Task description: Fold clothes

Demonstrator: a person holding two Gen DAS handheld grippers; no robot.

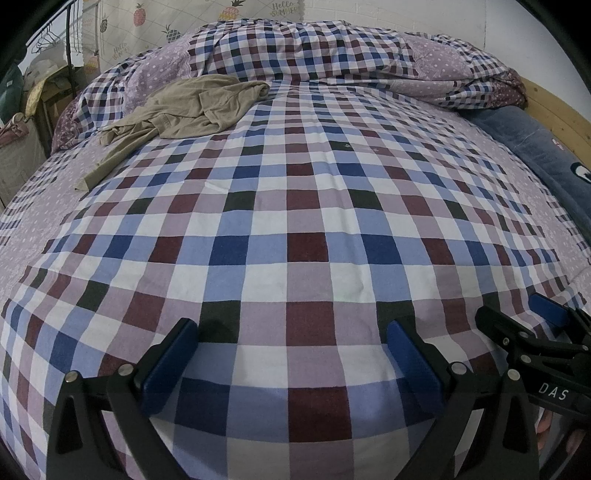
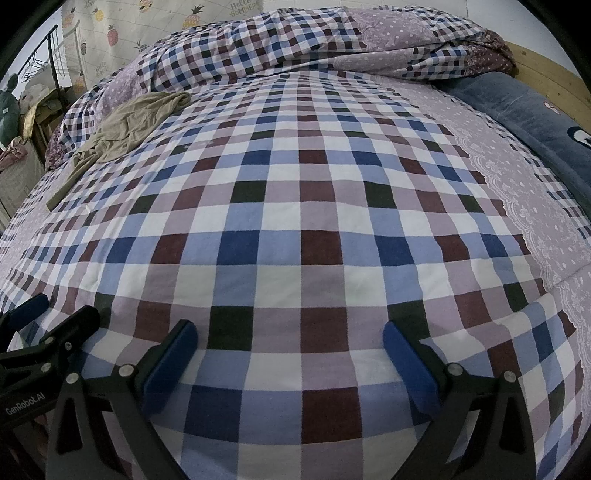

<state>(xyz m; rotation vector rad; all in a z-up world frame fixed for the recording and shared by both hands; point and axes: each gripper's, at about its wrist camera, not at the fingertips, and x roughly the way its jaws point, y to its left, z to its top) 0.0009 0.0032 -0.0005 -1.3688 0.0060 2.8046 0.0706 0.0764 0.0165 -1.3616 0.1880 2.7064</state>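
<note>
One crumpled tan garment (image 1: 192,107) on checked bedsheet (image 1: 295,206); two hand-held grippers, left (image 1: 291,354) and right (image 2: 290,356), both wide open, empty.

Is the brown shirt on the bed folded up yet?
No. The tan shirt lies crumpled and bunched at the bed's far left, one sleeve trailing out loose.

bed sheet (image 1: 295,206): check, white/light blue/navy/maroon/mauve/dark green | garment (image 1: 192,105), upper left: plain khaki-tan | duvet (image 1: 314,48), top: same check + mauve white-dot panels | blanket (image 1: 535,147), right: blue-grey | gripper pads (image 1: 170,363): blue on black | curtain (image 1: 155,14), top left: white, pineapple print
</note>
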